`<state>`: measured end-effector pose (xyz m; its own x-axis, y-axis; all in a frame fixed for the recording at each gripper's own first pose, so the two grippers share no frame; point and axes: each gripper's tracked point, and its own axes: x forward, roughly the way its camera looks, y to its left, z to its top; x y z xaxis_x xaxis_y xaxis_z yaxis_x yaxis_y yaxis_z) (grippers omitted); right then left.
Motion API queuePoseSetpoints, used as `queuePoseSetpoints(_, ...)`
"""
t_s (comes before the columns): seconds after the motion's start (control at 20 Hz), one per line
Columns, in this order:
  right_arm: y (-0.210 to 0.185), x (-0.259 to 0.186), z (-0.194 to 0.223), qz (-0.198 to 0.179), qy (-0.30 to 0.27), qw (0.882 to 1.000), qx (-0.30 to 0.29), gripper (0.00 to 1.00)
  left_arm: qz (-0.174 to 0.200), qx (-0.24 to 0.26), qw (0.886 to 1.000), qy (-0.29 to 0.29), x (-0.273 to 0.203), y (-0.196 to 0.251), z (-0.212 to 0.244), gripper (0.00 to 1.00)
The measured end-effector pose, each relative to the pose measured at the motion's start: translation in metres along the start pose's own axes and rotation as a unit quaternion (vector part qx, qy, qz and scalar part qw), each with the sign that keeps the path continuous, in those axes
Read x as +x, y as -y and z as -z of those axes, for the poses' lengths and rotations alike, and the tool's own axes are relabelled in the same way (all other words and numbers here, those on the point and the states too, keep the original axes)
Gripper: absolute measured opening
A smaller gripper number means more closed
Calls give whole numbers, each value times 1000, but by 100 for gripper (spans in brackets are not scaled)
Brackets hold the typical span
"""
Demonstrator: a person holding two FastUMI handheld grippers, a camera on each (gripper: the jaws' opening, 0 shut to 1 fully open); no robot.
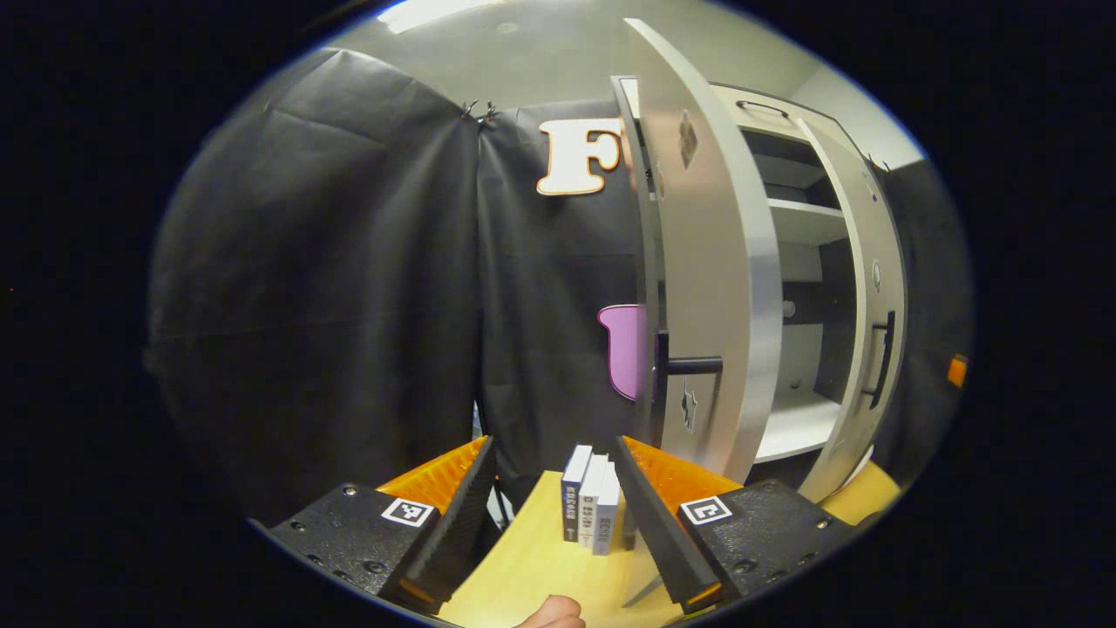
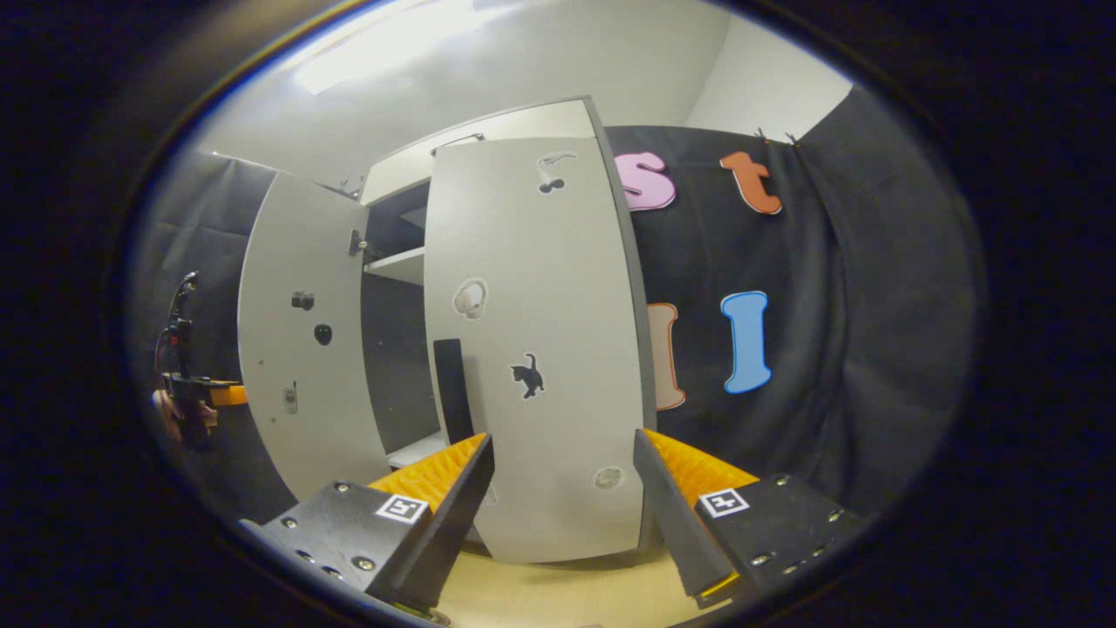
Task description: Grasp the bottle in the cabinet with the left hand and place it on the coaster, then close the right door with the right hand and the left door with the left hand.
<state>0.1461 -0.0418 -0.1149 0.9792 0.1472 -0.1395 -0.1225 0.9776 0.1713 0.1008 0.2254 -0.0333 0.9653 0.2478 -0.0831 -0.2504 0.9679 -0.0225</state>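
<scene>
Two grippers are up in front of the cabinet, and both stand with their fingers spread wide and nothing between them.

Nearest in the left gripper view, the left gripper hangs low over a pale wooden table. A bit of a hand shows at the very bottom edge. Just past the fingertips three small books stand upright in a row on the table, spines toward the camera, close to the inner side of the one finger; whether they touch it I cannot tell. Beyond them the cabinet's left door swings out toward the gripper, edge-on, with a dark bar handle low on it. Farther in, the cabinet is open, with bare white shelves, and the right door stands ajar on the far side. I can't make out the bottle or the coaster anywhere.

In the right gripper view the right gripper sits close before the right door, which faces it nearly flat and carries small stickers, a cat among them. Its dark handle runs upright along the door's near edge. Behind the gap a shelf shows, then the left door swung wide. Far off at that side the left gripper is held up in a hand.
</scene>
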Motion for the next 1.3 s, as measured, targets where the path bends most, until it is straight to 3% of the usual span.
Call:
queuePoseSetpoints(0.5,-5,-32,0,11,15,1000,-20,99,2,7,1000,7,-2,4,-2,91)
queuePoseSetpoints(0.55,-8,-32,-1,8,16,1000,-22,99,1,5,1000,8,-2,2,-2,87)
queuePoseSetpoints(0.6,-12,-34,0,7,15,1000,-25,98,-3,0,1000,6,-1,2,-1,91)
queuePoseSetpoints(0.7,-19,-36,1,4,12,999,-36,98,-3,-1,1000,11,-1,2,-3,87)
queuePoseSetpoints(0.75,-22,-36,2,2,9,999,-40,98,-3,0,1000,12,-1,2,-2,91)
queuePoseSetpoints(0.95,-32,-32,0,-1,2,999,-47,98,9,2,1000,14,-2,4,-3,91)
queuePoseSetpoints(1.0,-35,-32,-1,-3,3,999,-48,98,11,0,1000,14,-2,5,-3,87)
queuePoseSetpoints(1.05,-38,-31,-2,-5,4,999,-49,98,12,-4,1000,14,-2,5,-3,91)
queuePoseSetpoints(1.3,-43,-29,8,-9,-12,998,-57,98,51,-10,998,16,-5,30,0,91)
